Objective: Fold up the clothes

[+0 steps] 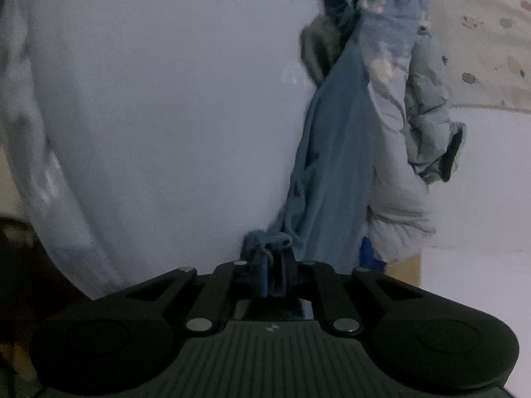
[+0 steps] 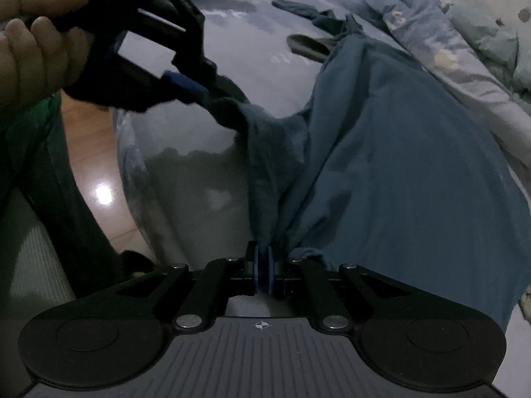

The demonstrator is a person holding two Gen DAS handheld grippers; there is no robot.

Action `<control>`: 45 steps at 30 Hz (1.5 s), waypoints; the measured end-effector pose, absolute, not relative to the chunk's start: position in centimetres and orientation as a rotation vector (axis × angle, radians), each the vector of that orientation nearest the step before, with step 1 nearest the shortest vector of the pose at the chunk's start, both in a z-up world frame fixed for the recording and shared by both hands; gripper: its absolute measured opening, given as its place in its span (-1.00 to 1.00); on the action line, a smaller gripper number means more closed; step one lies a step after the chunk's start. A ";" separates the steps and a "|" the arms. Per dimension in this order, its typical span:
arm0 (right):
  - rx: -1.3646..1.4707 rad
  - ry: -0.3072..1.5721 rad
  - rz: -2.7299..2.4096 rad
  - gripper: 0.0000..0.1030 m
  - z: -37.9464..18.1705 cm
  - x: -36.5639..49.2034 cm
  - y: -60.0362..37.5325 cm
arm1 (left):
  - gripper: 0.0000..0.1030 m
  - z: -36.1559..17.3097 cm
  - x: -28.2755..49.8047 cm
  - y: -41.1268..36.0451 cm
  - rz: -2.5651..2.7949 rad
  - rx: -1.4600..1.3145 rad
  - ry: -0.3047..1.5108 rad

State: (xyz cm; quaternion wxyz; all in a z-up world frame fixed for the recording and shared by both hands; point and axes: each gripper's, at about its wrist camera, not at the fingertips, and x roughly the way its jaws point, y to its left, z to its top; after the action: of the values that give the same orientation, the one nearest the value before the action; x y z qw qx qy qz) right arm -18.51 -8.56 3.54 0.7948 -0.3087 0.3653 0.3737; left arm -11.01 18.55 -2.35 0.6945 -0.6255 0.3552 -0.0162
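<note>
Right wrist view: the right gripper (image 2: 264,270) has its jaws clamped on an edge of the blue garment (image 2: 398,165), which lies spread over the pale bed (image 2: 232,49) (dim light). The left gripper (image 2: 225,102), in a person's hand (image 2: 36,43), pinches another bunched edge just beside it.
</note>
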 end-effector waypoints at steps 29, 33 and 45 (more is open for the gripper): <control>-0.743 0.856 1.115 -0.68 2.3 -26.0 -2.0 | -0.87 1.7 -21.5 20.6 0.558 -1.059 0.676; -0.604 0.895 1.091 -0.09 5.1 -25.1 -4.2 | -0.57 2.7 -22.1 21.2 0.637 -1.027 0.656; -0.278 0.822 0.698 0.28 12.3 -18.1 -14.3 | 0.51 9.2 -18.3 26.1 0.509 -1.002 0.402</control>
State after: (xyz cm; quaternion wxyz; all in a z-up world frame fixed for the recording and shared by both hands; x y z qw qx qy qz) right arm -18.09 -14.26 12.27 0.8490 -0.1319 0.3899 0.3313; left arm -18.29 26.11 9.20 0.8270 -0.4719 0.1892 0.2398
